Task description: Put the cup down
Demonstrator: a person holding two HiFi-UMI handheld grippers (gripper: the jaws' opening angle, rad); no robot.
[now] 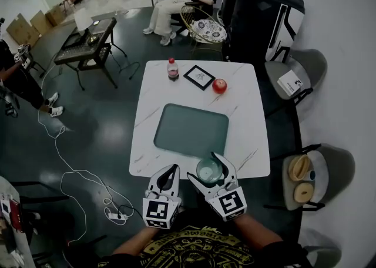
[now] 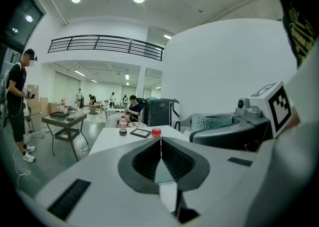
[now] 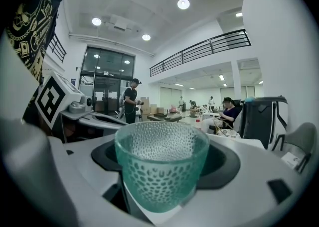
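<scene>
While the right gripper (image 1: 205,168) clasps the dimpled green glass cup (image 3: 160,164) at the near edge of the white table (image 1: 249,114), release is outstanding; left gripper (image 1: 169,171): jaws together, empty.

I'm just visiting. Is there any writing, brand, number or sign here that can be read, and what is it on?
No text reads clearly.
Bottle label: red, too small to read.
Framed picture: a design only, too small.
Paper on the chair: dark mark, blurred.
Shirt print: gold lettering, unreadable.
Marker cubes: black-and-white square patterns, not words.
</scene>
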